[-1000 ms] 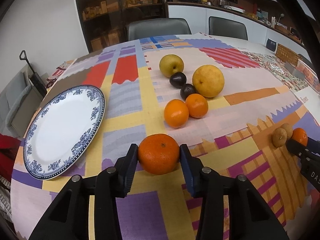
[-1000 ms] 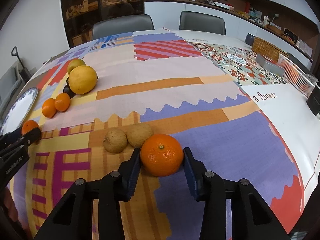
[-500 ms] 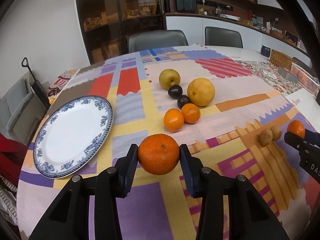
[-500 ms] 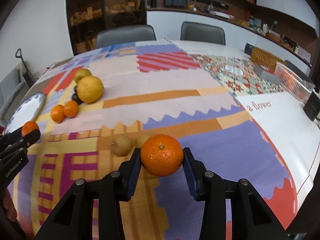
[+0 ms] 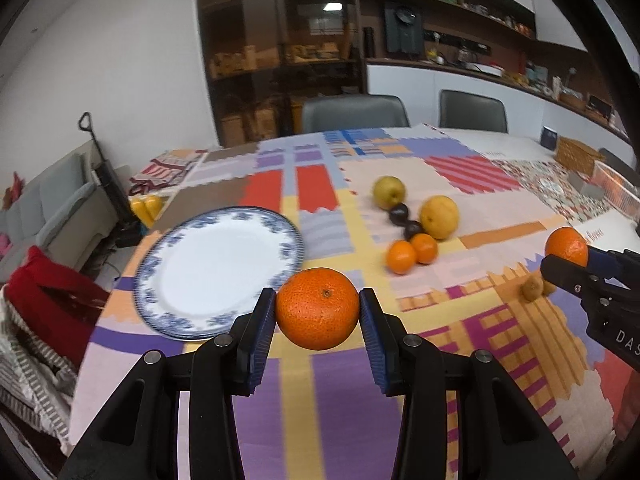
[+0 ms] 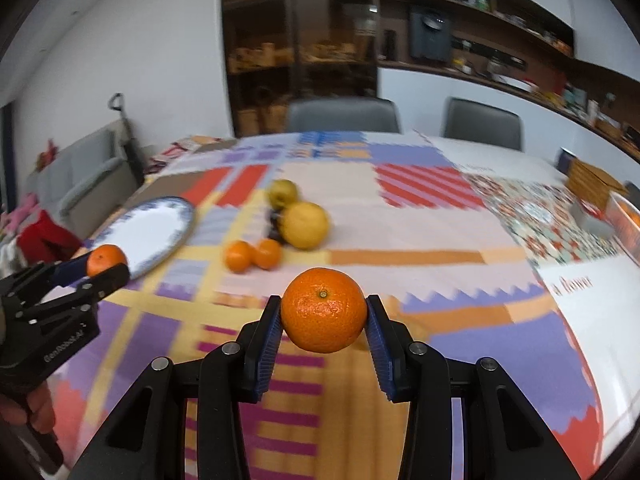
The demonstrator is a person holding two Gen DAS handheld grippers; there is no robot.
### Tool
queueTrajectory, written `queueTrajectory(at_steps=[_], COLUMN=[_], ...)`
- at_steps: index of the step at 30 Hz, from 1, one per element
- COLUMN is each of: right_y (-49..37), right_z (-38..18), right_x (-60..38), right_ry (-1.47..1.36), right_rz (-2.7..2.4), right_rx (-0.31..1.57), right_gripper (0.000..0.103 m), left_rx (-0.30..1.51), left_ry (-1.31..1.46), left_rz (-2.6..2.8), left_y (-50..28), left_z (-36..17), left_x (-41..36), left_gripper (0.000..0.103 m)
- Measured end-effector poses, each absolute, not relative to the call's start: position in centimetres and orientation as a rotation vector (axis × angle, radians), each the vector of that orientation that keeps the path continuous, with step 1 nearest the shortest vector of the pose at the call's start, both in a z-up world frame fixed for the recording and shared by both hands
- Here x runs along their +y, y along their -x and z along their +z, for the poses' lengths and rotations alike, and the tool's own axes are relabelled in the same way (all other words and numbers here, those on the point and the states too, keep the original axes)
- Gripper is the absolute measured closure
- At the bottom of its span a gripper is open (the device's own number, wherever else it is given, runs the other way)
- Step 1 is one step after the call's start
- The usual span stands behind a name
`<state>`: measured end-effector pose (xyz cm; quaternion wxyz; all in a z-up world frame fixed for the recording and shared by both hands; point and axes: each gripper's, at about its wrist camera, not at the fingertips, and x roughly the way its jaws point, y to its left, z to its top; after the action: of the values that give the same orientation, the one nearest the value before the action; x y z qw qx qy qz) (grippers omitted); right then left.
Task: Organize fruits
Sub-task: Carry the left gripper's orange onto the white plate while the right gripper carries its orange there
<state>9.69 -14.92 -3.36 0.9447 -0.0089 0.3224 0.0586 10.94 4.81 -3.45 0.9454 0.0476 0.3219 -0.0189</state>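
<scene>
The left claw point(image 5: 318, 312) is gripping an orange point(image 5: 317, 307) above the worktop point(image 5: 280, 412), beside the plate point(image 5: 218, 270). The right claw point(image 6: 323, 320) is gripping a second orange point(image 6: 323, 309). Loose fruit point(image 5: 416, 222) is lying beyond.

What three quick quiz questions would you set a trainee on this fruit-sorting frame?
1. True or false: the blue-rimmed plate already has fruit on it.
2. What does each tool grip? A) the left tool and the right tool grip one orange each; B) only the left tool grips one; C) both are free.
3. Fill in: two small oranges lie just in front of two ____ fruits, beside the large yellow fruit.

Key
1. False: the plate is bare.
2. A: left orange, right orange, both clear of the tablecloth.
3. Dark.
</scene>
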Motion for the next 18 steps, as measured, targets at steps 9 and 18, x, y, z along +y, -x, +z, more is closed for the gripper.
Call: queueTrajectory(at_steps=[9, 18], right_y=[-12.0, -16.2], right_z=[-2.3, -2.6], right_x=[-8.8, -2.5], right_ry=[0.035, 0.063], right_rz=[0.320, 0.467], right_rx=[0.667, 0.722], right_gripper=[0.061, 0.061], left_rx=[0.647, 0.686], left_ry=[-0.065, -0.052], left_rz=[0.050, 0.083], left_y=[-10.9, -13.6], left_z=[-2.7, -3.5], left_x=[10.1, 15.1], left_gripper=[0.062, 0.062])
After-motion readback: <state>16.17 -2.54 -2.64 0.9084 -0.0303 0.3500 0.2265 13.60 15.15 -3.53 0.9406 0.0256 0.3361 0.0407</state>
